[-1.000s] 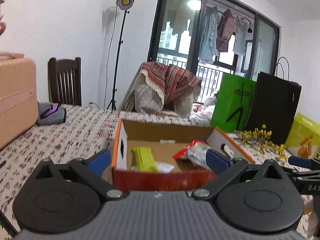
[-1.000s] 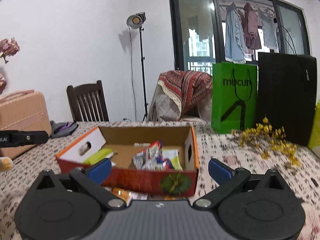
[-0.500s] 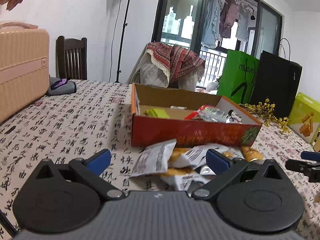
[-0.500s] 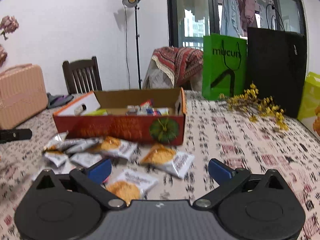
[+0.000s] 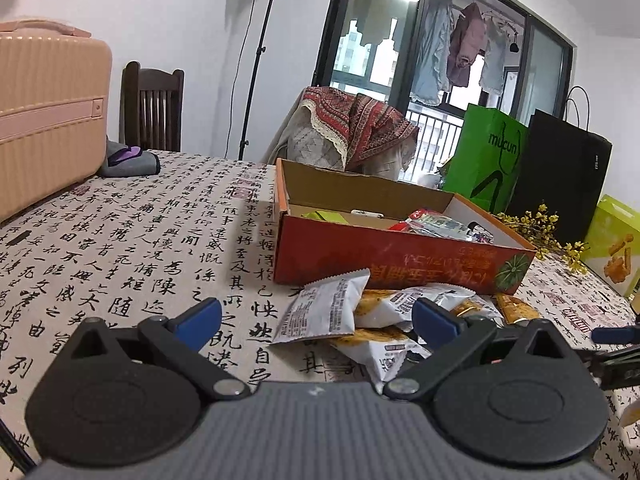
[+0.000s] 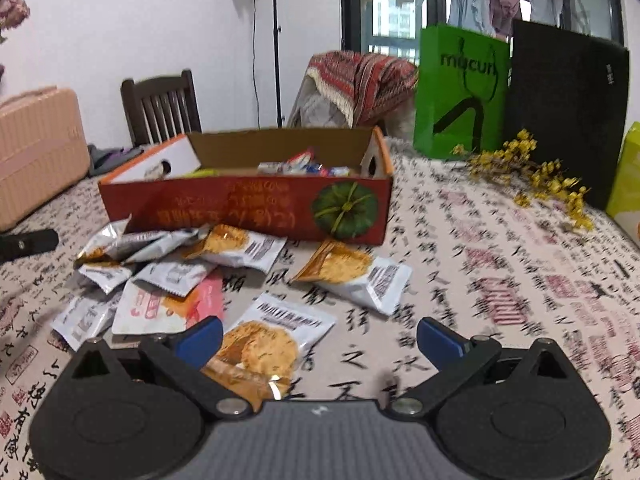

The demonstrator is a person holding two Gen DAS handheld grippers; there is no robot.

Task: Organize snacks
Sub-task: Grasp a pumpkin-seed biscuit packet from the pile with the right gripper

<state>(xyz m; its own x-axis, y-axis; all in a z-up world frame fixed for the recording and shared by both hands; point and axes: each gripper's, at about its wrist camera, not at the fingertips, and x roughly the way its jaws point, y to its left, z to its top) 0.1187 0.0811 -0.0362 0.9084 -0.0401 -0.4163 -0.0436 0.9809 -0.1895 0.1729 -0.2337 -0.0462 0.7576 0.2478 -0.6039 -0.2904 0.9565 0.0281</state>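
Note:
An open red cardboard box (image 5: 384,258) (image 6: 248,208) sits mid-table with a few wrapped snacks inside. Several white-and-orange snack packets (image 5: 328,312) (image 6: 352,268) lie scattered on the cloth in front of it. My left gripper (image 5: 316,320) is open, low over the table, with the nearest white packet between its blue fingertips. My right gripper (image 6: 320,338) is open too, and a cracker packet (image 6: 272,340) lies just inside its left fingertip. Neither holds anything. The right gripper's tip (image 5: 612,336) shows at the left view's right edge.
A pink suitcase (image 5: 48,112) stands at the table's left. A green bag (image 6: 460,92), a black bag (image 6: 568,108), yellow flowers (image 6: 532,172) and a lime box (image 5: 616,244) line the back right. A wooden chair (image 5: 152,108), draped chair (image 6: 360,84) and lamp stand are behind.
Both grippers have come down and back from the box toward the table; the loose packets in front of the box have come into view. Both stay open.

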